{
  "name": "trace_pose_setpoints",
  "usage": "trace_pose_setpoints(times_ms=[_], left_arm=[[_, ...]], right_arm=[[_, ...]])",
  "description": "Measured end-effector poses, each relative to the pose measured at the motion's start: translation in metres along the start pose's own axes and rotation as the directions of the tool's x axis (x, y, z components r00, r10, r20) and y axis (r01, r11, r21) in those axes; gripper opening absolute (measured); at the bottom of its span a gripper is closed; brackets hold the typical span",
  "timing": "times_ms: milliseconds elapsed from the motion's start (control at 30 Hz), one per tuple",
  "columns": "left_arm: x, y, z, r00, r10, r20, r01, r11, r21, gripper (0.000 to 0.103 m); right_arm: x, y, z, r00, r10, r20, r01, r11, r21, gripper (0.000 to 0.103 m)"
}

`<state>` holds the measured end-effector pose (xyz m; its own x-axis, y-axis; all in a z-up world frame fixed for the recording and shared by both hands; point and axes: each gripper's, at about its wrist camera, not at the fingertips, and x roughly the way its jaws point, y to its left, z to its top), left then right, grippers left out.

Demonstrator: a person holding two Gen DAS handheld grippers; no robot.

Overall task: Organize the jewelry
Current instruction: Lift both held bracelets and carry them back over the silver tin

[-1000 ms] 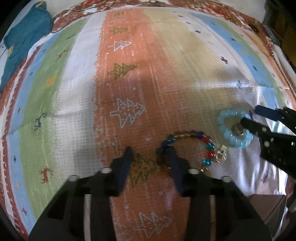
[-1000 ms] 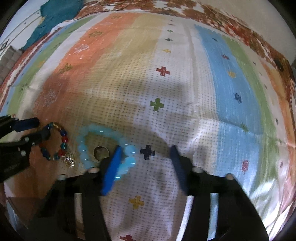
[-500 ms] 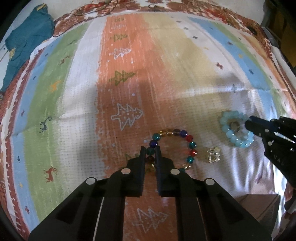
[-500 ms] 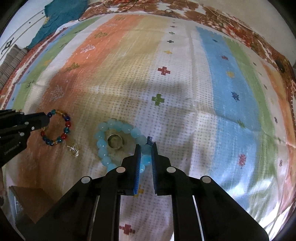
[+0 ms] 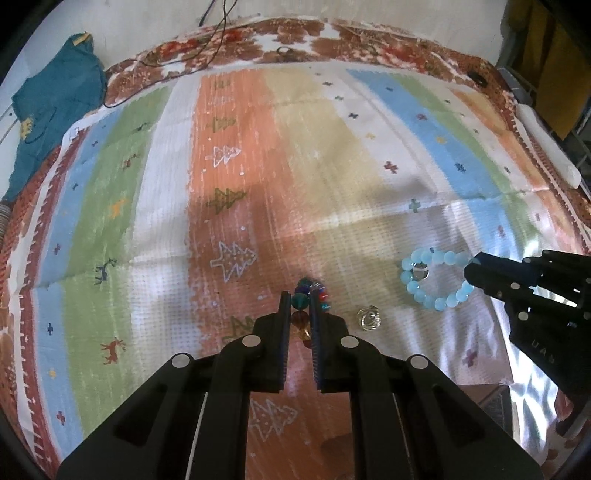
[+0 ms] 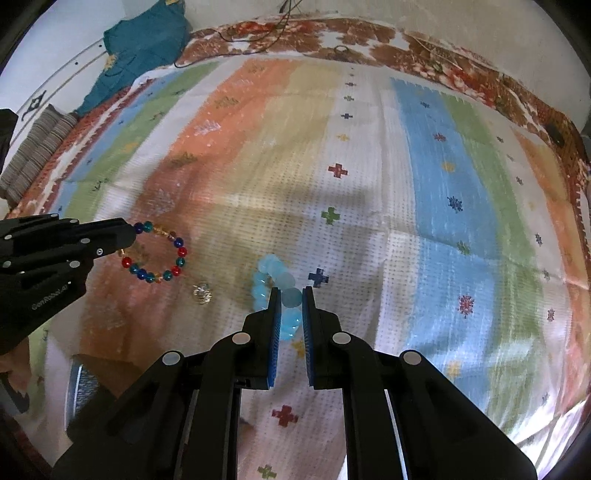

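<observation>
My left gripper (image 5: 298, 300) is shut on a multicolour bead bracelet (image 5: 303, 301), held edge-on between its fingers; the bracelet shows as a full ring in the right wrist view (image 6: 157, 254). My right gripper (image 6: 289, 295) is shut on a light blue bead bracelet (image 6: 284, 291), which shows as a ring in the left wrist view (image 5: 434, 278). Both bracelets look lifted off the striped cloth (image 5: 332, 166). A silver ring (image 5: 419, 272) shows within the blue ring. A small wire charm (image 5: 368, 318) lies loose on the cloth between the grippers, and also shows in the right wrist view (image 6: 202, 292).
A teal cloth (image 5: 51, 110) lies at the far left corner and a cable (image 5: 214, 33) runs at the back edge. A brown box edge (image 5: 491, 402) sits at the near right. A white bar (image 5: 546, 147) lies along the right edge.
Both grippers closed from open onto their bracelets, then rose with them. The wire charm has come away from the multicolour bracelet and stays on the cloth.
</observation>
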<state>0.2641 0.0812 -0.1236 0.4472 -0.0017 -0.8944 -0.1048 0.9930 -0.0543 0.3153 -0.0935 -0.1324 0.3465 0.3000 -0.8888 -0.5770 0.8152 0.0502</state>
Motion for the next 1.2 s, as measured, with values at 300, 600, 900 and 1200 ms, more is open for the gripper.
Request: trace_pose_setpoints(times_ms=[300,600,900,1200], left_arm=[[-0.020,-0.004,-0.003,0.999,-0.028,0.024,0.028,1.000,-0.005,0.009],[-0.045,-0.013,-0.008,0.997,-0.059,0.058,0.060,0.998,-0.015,0.009],[-0.075,-0.027,-0.009,0.994,-0.064,0.092,0.063,0.998,0.009,0.009],[-0.101,-0.042,-0.021,0.985,-0.109,0.131,0.104,0.994,0.046,0.009]], right_arm=[[-0.013,0.005,-0.004,1.000,-0.016,0.019,0.017,1.000,-0.021,0.012],[-0.042,0.010,-0.003,0.997,0.016,0.078,-0.015,1.000,-0.012,0.012],[-0.070,0.019,-0.013,0.991,0.043,0.123,-0.040,0.999,-0.025,0.012],[-0.094,0.025,-0.022,0.983,0.076,0.165,-0.073,0.997,-0.025,0.012]])
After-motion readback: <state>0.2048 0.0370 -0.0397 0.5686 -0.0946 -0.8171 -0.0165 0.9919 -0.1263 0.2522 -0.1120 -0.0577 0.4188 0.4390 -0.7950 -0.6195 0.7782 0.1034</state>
